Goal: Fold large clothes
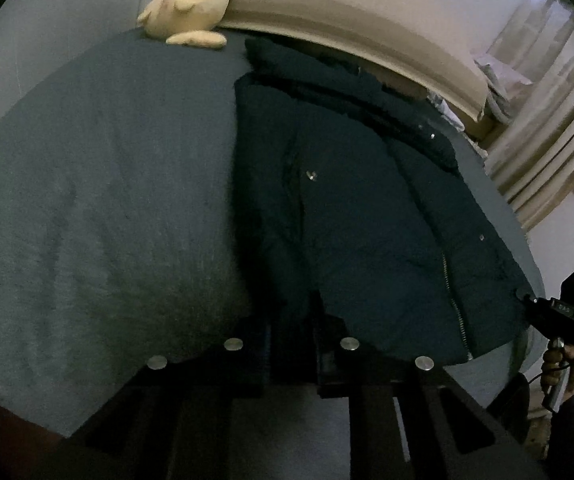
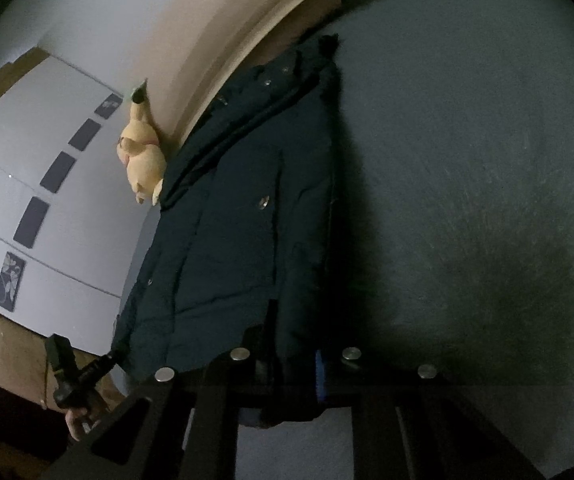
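Here, a dark puffer jacket (image 1: 367,208) is laid flat on a grey-blue bed (image 1: 99,200), apparently already folded lengthwise into a long narrow panel, with its zip and snap studs facing up. In the left wrist view its long axis is seen running from the hem at 6 o'clock to the collar at 12 o'clock, where the collar end lies against a beige headboard (image 1: 347,12); a yellow plush toy (image 1: 191,4) sits near that end, at about 11 o'clock. The hem is held at both near corners. The left claw (image 1: 291,340) is pressed together on the hem's left corner, dark cloth being seen between its jaws, and the right claw (image 2: 287,360) is likewise pinched on the hem's other corner in its own view. From the left wrist view the right-hand tool is made out at 4 o'clock, at the jacket's edge; from the right wrist view the left-hand tool and the fingers (image 2: 75,420) gripping it are seen at 8 o'clock. Both claws are thus at the same end, neither nearer the collar than the other, and the whole garment stretches away from them along its length. It is judged that the coming move turns on this: the hem would be carried up and forward toward 12 o'clock, over the body, to halve the length, with both corners kept level so the fold is not skewed.
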